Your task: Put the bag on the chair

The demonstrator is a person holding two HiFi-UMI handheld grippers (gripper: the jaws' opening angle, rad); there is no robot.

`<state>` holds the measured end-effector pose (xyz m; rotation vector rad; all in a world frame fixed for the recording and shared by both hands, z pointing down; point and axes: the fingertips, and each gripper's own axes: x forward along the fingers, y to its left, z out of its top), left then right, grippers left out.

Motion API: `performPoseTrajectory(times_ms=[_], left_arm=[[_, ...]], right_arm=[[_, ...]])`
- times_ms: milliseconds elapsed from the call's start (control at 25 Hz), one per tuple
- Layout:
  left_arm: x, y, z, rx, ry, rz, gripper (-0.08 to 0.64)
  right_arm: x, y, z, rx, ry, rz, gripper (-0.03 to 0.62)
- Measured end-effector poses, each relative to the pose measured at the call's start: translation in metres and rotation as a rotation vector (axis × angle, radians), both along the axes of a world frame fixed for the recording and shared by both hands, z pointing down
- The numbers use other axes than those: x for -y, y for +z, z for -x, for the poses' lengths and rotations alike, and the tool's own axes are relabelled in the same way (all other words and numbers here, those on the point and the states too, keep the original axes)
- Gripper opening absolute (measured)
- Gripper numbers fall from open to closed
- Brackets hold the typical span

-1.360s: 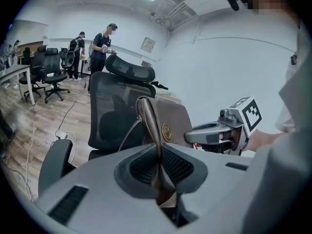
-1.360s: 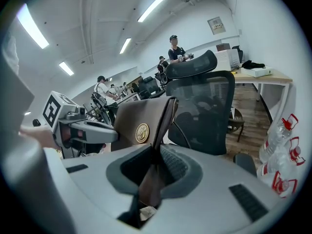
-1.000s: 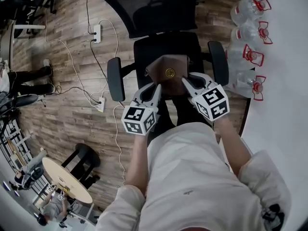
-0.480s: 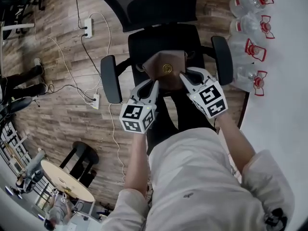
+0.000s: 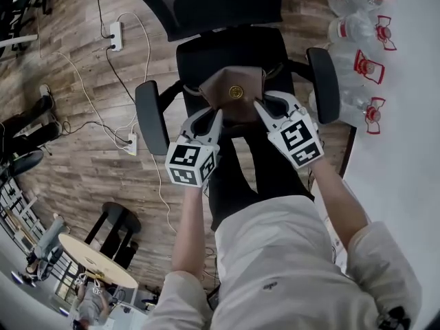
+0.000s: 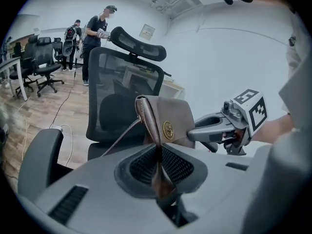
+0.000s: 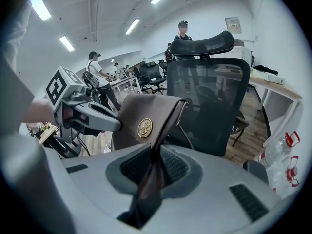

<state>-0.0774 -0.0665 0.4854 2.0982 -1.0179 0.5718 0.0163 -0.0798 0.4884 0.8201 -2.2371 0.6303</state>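
Observation:
A brown leather bag (image 5: 230, 90) with a round gold emblem hangs between both grippers over the black seat (image 5: 230, 47) of an office chair. My left gripper (image 5: 212, 119) is shut on the bag's left edge; in the left gripper view the leather (image 6: 168, 121) is pinched between the pads (image 6: 175, 165). My right gripper (image 5: 267, 107) is shut on the bag's right edge, with the leather (image 7: 146, 121) squeezed between its jaws. A thin strap (image 6: 119, 133) trails from the bag. Whether the bag's bottom touches the seat is hidden.
The chair has a mesh backrest (image 5: 199, 2) and two armrests (image 5: 149, 115) (image 5: 323, 84). Several water bottles (image 5: 357, 40) stand beside a white table (image 5: 405, 150) at the right. A power strip (image 5: 115, 36) and cables lie on the wood floor at the left. People stand in the background.
Both grippers keep the same hold on the bag. The chair, bag and grippers have drifted slightly up and left in the head view.

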Motion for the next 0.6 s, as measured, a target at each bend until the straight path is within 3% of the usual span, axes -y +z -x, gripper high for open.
performPoseTrajectory(times_ms=[240, 600], left_arm=[[0.007, 0.024, -0.004, 0.008, 0.045, 0.017, 0.031], [0.018, 0.054, -0.009, 0.042, 0.097, 0.018, 0.031]], right_arm=[[0.005, 0.022, -0.002, -0.079, -0.051, -0.033, 0.066], [0.014, 0.052, -0.006, -0.108, -0.063, -0.039, 0.066]])
